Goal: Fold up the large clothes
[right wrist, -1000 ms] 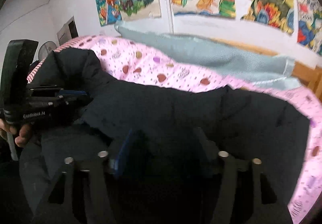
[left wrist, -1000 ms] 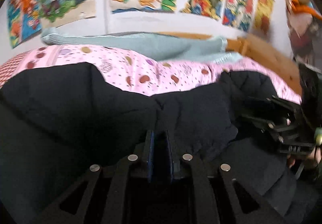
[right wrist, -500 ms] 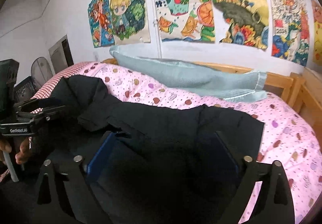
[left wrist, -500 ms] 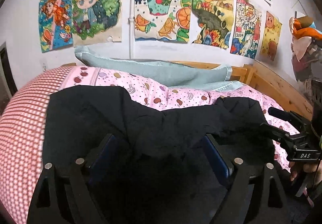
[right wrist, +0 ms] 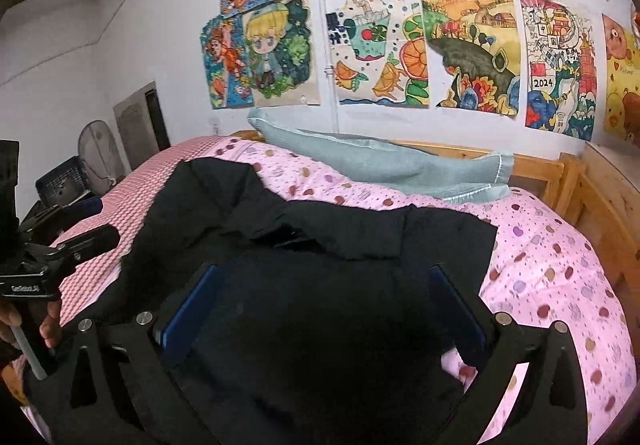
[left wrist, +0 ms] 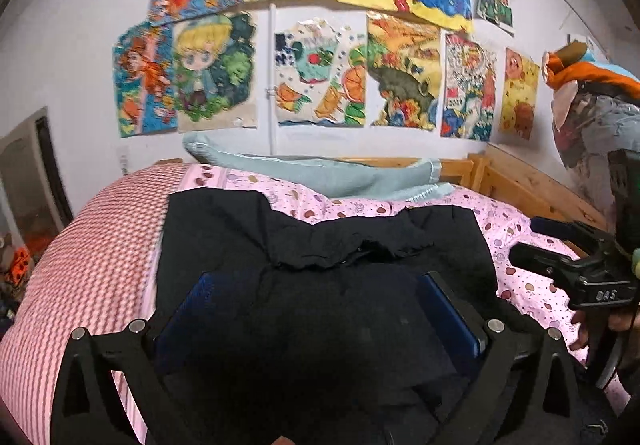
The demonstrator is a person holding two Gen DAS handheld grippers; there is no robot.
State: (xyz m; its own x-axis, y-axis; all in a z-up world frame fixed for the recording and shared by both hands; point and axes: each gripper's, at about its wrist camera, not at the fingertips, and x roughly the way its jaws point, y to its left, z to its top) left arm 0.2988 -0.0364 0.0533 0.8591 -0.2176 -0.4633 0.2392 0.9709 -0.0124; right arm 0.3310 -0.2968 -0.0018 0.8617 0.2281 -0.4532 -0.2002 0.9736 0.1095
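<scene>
A large black padded jacket (left wrist: 320, 253) lies spread on the bed, its far part folded over in a rumpled edge; it also shows in the right wrist view (right wrist: 328, 245). My left gripper (left wrist: 320, 309) is open and empty above the jacket's near part. My right gripper (right wrist: 324, 305) is open and empty above the jacket too. The right gripper shows at the right edge of the left wrist view (left wrist: 576, 265), and the left gripper at the left edge of the right wrist view (right wrist: 52, 253). Both are held back from the cloth.
The bed has a pink dotted sheet (right wrist: 552, 261) and a red checked part (left wrist: 92, 269). A pale green blanket (right wrist: 380, 165) lies at the far side by the wooden bed frame (right wrist: 584, 185). Drawings cover the wall. A fan and crate (right wrist: 76, 173) stand at the left.
Both grippers have let go of the jacket, opened wide, and pulled back and up. The jacket's folded part now lies on the bed.
</scene>
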